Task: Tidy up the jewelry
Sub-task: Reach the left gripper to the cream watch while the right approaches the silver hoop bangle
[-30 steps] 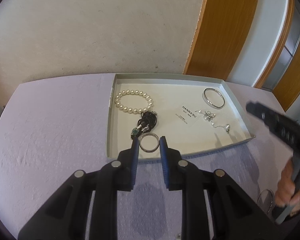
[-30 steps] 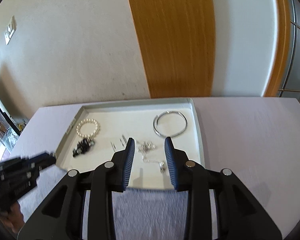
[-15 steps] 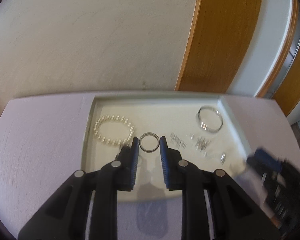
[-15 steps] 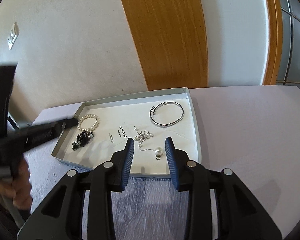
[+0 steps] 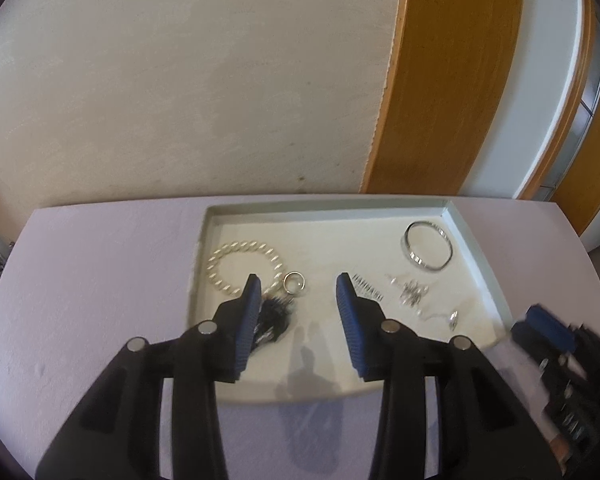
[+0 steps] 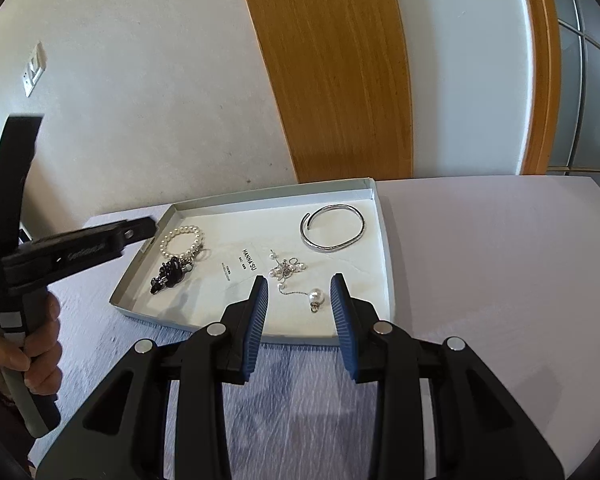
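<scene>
A shallow grey tray (image 5: pixel 328 210) on the lavender table holds jewelry. My left gripper (image 5: pixel 298 286) is open and empty above the tray's near half. A small silver ring (image 5: pixel 294 282) lies in the tray just beyond its left finger, next to a pearl bracelet (image 5: pixel 242 266) and a black beaded piece (image 5: pixel 274 318). A silver bangle (image 5: pixel 427 250) lies at the far right. My right gripper (image 6: pixel 298 286) is open and empty over the tray's near edge (image 6: pixel 260 330), by a pearl drop earring (image 6: pixel 315 297) and small earrings (image 6: pixel 287 268).
A white branded card (image 6: pixel 247 265) lies in the tray's middle. The left gripper's body and the hand holding it (image 6: pixel 40 320) fill the left of the right wrist view. A wall and a wooden door frame (image 5: pixel 448 80) stand behind the table.
My left gripper has opened and let go of the small silver ring, which now lies in the tray by the pearl bracelet. The right gripper has held steady near the tray's front edge.
</scene>
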The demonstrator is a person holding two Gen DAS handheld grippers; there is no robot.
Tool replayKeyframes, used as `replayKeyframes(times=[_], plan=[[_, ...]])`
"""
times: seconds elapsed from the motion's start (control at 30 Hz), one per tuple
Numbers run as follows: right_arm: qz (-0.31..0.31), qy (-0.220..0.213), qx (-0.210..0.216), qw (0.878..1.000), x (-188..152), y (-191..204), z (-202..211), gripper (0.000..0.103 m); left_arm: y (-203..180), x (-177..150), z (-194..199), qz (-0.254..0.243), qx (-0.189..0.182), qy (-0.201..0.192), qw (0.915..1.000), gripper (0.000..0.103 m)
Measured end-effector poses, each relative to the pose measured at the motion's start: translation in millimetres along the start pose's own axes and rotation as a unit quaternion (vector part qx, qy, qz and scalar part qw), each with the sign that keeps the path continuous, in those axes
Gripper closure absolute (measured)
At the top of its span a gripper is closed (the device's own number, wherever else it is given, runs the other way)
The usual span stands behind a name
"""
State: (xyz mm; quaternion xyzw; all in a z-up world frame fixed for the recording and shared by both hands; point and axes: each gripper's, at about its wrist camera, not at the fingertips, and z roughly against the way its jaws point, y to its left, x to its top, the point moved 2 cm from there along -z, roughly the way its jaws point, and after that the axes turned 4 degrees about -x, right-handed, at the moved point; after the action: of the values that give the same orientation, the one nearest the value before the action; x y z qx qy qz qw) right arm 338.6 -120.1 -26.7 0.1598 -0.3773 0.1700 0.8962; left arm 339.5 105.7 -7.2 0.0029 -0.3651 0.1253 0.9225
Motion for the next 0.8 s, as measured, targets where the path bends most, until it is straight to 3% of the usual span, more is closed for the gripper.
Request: replayKeyframes(times=[0.1,0.53,0.8], plan=[[-0.002,-0.002,-0.005,1.0,-8,-4,12,0.062,13,-16,20,-0.005,0.008,-0.006,0.9999,0.052],[-0.004,0.015,-0.042,0.999,-77,-11,72,0.053,40,-118,97,0.007,0.013,0.001,0.9999,0.045],[-0.009,0.013,-0.07,0.997,-118,-14,108,0.051,42,-165,120,0.016,0.011,0.002,0.9998,0.043]])
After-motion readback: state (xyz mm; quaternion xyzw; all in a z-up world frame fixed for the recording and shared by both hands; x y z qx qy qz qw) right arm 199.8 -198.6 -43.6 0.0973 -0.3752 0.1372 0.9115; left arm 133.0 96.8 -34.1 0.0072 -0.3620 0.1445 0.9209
